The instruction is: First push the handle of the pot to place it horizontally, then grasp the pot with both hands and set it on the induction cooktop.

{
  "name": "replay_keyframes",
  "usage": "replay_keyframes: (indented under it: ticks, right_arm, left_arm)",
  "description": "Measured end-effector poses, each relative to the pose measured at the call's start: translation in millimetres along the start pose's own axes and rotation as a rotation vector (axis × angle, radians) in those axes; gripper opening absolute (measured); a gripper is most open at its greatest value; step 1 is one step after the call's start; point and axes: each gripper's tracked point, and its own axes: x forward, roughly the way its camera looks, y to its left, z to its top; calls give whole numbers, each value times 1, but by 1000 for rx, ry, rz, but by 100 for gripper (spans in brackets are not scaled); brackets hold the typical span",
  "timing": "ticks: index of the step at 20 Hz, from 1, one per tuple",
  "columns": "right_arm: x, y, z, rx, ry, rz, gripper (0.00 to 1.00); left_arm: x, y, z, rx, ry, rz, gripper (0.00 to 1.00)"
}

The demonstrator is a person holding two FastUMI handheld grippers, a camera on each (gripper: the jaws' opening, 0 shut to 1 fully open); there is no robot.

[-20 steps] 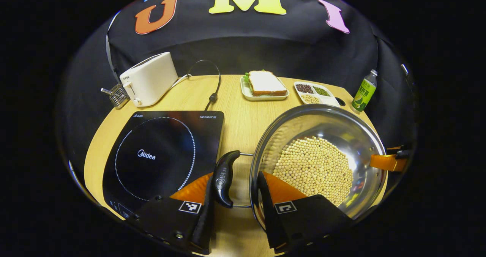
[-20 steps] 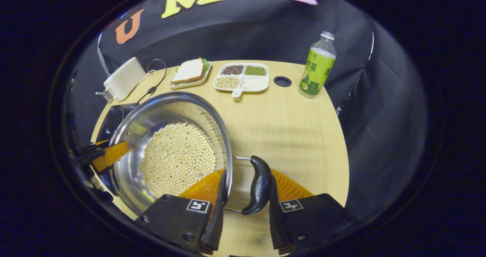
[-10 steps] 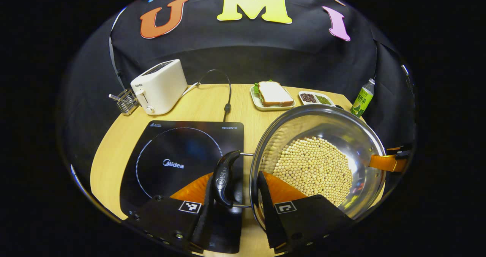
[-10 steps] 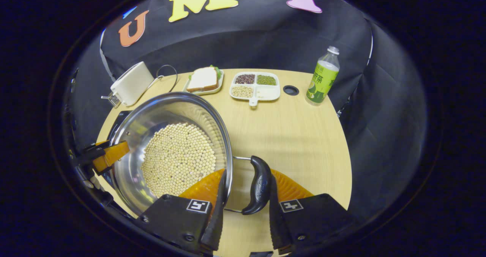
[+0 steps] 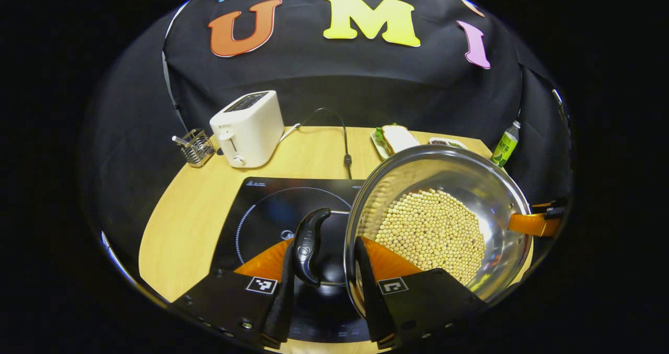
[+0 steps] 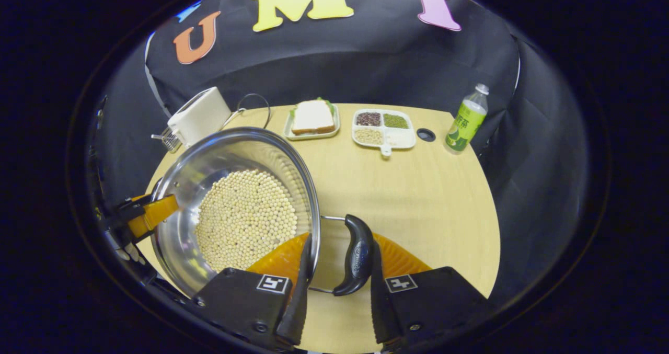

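A steel pot (image 5: 444, 171) full of pale beans (image 5: 431, 233) hangs above the table, level, held from both sides. My left gripper (image 5: 324, 249) is shut on it: one finger sits outside the black left handle (image 5: 308, 239), the other inside the rim. In the right gripper view my right gripper (image 6: 341, 244) clamps the pot (image 6: 230, 152) the same way at the right handle (image 6: 356, 254). The black induction cooktop (image 5: 272, 207) lies under the left handle and the pot's left edge. Each view shows the opposite gripper at the pot's far rim, the right gripper (image 5: 533, 222) and the left gripper (image 6: 146, 215).
A white toaster (image 5: 250, 128), a wire basket (image 5: 196, 147) and a black cable (image 5: 342, 134) stand behind the cooktop. A sandwich plate (image 6: 312, 118), a divided tray of grains (image 6: 384, 129), a round hole (image 6: 426, 134) and a green bottle (image 6: 465, 120) line the table's far edge.
Both grippers have carried the pot to the left. Its left handle was beside the cooktop's right edge and now hangs over the cooktop's ring.
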Motion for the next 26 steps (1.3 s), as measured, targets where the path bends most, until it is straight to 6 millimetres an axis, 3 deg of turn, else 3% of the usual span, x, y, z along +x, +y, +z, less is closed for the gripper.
replay_keyframes:
  ticks: [8, 16, 21, 26]
  right_arm:
    - [14, 87, -4, 14, 20, 19, 51]
    - [38, 156, -6, 23, 35, 17, 51]
    - [54, 180, -5, 17, 40, 9, 51]
    - [60, 180, -7, 45, 45, -7, 51]
  left_arm:
    - [1, 85, -3, 8, 10, 25, 55]
    - [17, 147, -5, 20, 15, 28, 55]
    - [34, 168, -11, 9, 21, 28, 55]
    - [45, 168, -12, 22, 25, 2, 55]
